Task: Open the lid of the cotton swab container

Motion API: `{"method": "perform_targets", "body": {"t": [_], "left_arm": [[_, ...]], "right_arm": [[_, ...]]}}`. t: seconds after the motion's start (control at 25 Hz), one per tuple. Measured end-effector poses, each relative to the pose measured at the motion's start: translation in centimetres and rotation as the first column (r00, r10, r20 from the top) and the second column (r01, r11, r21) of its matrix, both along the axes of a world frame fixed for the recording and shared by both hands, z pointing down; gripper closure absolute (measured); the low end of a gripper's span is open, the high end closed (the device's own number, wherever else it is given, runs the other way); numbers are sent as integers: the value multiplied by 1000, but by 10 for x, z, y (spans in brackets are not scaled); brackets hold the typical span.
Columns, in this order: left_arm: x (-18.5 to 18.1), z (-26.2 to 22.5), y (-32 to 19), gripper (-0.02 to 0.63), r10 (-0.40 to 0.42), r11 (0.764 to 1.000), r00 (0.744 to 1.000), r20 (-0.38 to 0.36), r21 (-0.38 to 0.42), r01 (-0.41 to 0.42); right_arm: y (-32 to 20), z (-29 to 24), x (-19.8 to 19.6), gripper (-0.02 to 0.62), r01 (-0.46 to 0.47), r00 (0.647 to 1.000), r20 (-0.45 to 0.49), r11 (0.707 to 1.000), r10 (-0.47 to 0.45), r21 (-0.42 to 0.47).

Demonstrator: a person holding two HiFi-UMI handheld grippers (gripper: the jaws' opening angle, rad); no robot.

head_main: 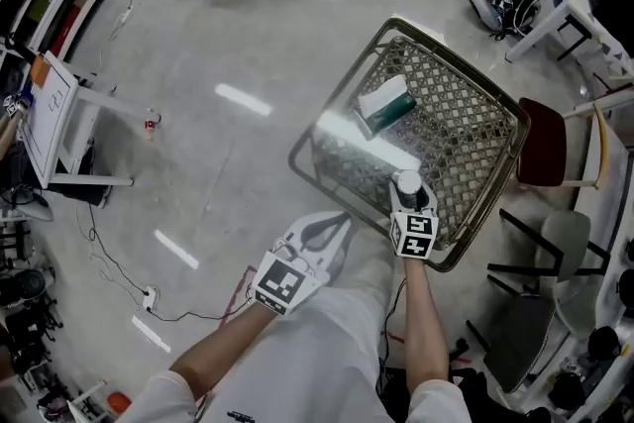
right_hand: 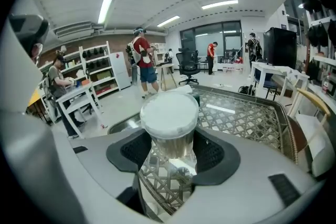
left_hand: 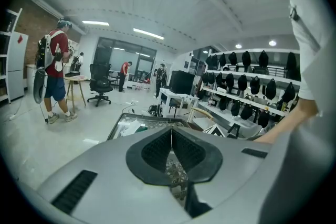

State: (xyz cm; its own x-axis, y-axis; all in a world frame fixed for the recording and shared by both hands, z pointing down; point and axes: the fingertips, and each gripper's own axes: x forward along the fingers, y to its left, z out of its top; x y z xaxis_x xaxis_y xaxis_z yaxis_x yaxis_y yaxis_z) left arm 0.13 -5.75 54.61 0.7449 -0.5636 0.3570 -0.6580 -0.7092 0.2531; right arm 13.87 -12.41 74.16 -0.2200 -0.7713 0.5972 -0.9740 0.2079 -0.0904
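Note:
The cotton swab container (right_hand: 169,115) is a clear cylinder with a white lid, seen in the head view as a white cap (head_main: 408,182) over the near edge of the table. My right gripper (right_hand: 170,152) is shut on its clear body, with the lid standing above the pads. It hangs clear of the lattice tabletop. My left gripper (head_main: 325,231) is lower left of it, just off the table's near corner. In the left gripper view the left gripper (left_hand: 170,140) has its dark pads pressed together with nothing between them.
The glass-topped wicker table (head_main: 475,129) carries a green and white packet (head_main: 386,104). A chair with a dark red seat (head_main: 540,146) and grey chairs stand to the right. A white desk (head_main: 59,114) and floor cables (head_main: 119,263) lie left. A person (right_hand: 143,57) stands beyond.

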Motion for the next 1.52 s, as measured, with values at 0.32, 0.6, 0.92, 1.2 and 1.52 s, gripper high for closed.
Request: {"method": "perform_targets", "body": {"t": [0.32,0.6,0.92,1.2,1.52], "left_arm": [[-8,-16,-12,603,-86,996,996,-7,7,87],[-4,-43,-25,603,-93,994,995,-34,59,94],[7,-78,-14,603,41,996,997,-64,77,-36],[-3,-114,-3,603,52,993,993,-105,113,-40],[3,-162,12,603,169,972,968,-183,195,-133]], "right_arm": [[14,-75,-2,354,38,999,-34,998,-36,58],[29,-139,-1,356,37,997,-65,998,-34,57],[48,-223,-10,356,47,996,-84,991,-37,122],[71,-282,-29,356,81,992,-112,985,-64,154],[83,-327,-42,356,137,981,-163,966,-102,220]]}}
